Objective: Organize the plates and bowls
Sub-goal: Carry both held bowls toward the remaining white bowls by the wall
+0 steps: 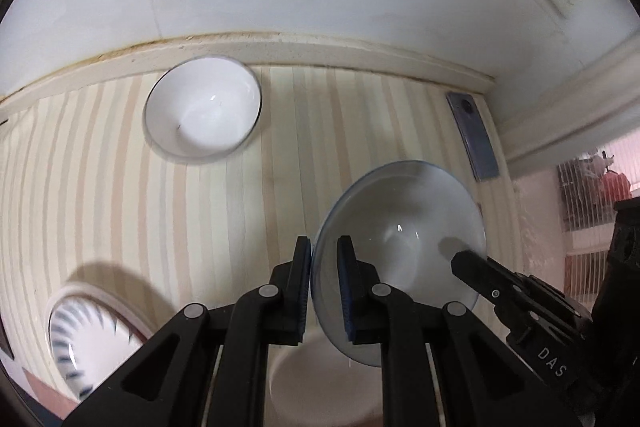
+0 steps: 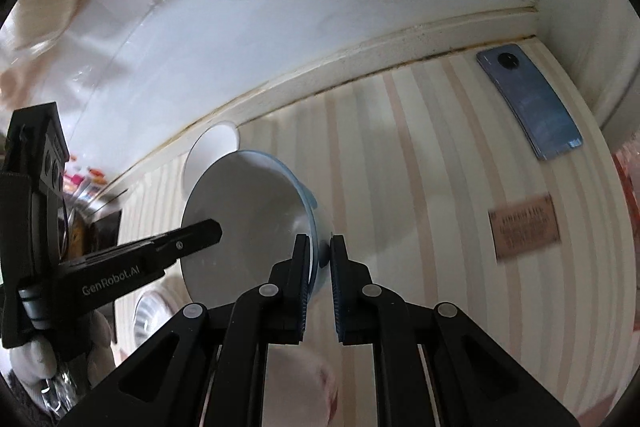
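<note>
A: Centre frame, 2 grippers clamp 1 blue bowl [image 1: 404,247], lifted and tilted — left gripper [image 1: 325,291] grasping its left rim, right gripper [image 2: 320,287] its right.

B: Level it, then nest it in the white bowl [image 1: 202,113], upper left.

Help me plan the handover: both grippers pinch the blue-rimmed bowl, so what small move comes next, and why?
Probably lower the blue-rimmed bowl toward the cream dish below it. The left gripper and right gripper pinch opposite rims, holding it tilted above the striped table, so releasing now risks a drop.
</note>
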Tool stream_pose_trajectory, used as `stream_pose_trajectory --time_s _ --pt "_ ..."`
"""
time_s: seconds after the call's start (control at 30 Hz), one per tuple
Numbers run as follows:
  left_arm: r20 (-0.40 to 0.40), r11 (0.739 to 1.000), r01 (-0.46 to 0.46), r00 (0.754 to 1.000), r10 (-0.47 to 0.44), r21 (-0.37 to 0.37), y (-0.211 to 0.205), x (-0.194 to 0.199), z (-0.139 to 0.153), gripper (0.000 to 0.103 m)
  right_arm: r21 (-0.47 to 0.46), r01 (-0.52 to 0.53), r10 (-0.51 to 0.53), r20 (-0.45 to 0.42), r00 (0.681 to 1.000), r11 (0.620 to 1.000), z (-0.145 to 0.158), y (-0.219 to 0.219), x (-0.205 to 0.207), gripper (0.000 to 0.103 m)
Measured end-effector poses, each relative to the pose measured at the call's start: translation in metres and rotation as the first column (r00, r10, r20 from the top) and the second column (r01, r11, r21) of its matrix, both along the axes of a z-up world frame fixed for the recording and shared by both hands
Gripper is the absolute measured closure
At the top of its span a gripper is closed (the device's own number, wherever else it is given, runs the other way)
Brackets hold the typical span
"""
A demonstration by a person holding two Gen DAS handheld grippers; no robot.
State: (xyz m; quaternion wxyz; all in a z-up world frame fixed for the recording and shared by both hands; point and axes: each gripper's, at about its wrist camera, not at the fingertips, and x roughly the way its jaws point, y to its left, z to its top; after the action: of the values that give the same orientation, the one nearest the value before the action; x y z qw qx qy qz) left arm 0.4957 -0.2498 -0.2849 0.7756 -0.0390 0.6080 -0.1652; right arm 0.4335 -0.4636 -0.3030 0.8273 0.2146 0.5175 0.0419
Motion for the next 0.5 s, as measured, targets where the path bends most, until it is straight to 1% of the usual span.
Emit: stream_pose_trajectory --time_s 0.13,0.3,0.5 --pt "-0.029 1.000 0.002 1.000 -0.002 -0.007 0.012 -0.034 0.005 0.092 0.031 -0.005 0.006 -0.032 0.999 0.999 0.004 0.009 -0.037 0.092" --pt "-0.058 0.999 0.034 0.998 -0.033 0.011 0.016 -0.066 -0.001 0.092 0.050 -0.025 0.029 -0.087 0.996 0.998 -0.011 0.021 -0.071 0.092" --pt "-0.111 0.996 0.057 0.993 -0.049 0.068 0.017 -0.077 -0.032 0.092 0.069 -0.039 0.049 -0.143 0.989 0.997 -0.040 0.032 -0.095 0.092"
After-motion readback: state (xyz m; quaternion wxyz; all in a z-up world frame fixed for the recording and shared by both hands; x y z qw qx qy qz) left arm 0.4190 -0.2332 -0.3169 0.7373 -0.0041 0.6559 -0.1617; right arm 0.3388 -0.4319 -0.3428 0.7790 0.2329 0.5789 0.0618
